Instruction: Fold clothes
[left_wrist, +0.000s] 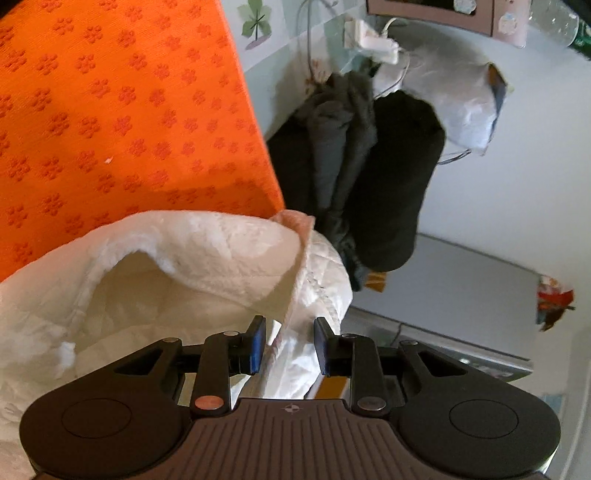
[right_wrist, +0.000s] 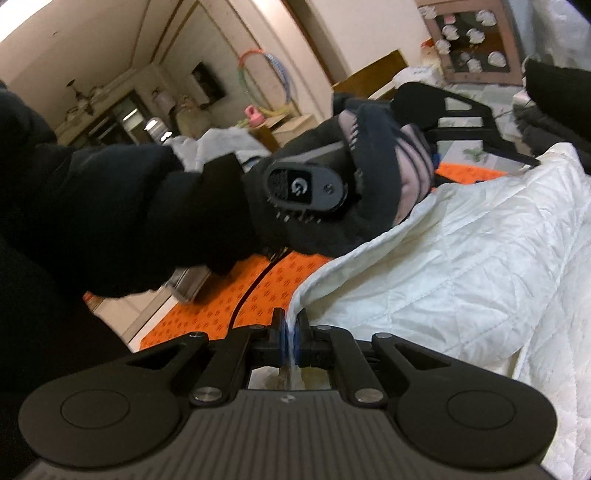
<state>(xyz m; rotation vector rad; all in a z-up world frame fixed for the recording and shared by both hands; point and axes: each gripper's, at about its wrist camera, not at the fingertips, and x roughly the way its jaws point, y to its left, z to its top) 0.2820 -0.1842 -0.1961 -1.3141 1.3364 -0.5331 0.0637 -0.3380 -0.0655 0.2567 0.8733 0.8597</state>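
Left gripper (left_wrist: 289, 345) hovers with jaws parted, nothing between them, right over the white quilted garment (left_wrist: 192, 273). That garment lies bunched on the orange patterned mat (left_wrist: 110, 110), its fleecy lining turned up. Beyond the garment, a heap of dark clothes (left_wrist: 369, 173) sits past the mat's edge, with a white plastic bag (left_wrist: 454, 99) behind it. Over on the other side, the right gripper (right_wrist: 291, 332) is pinched tight on the white quilted garment's hem. The gloved left hand (right_wrist: 332, 184) and its dark sleeve cross above the garment, blocking the far mat. A hula hoop (right_wrist: 266, 77) leans on the distant wall.
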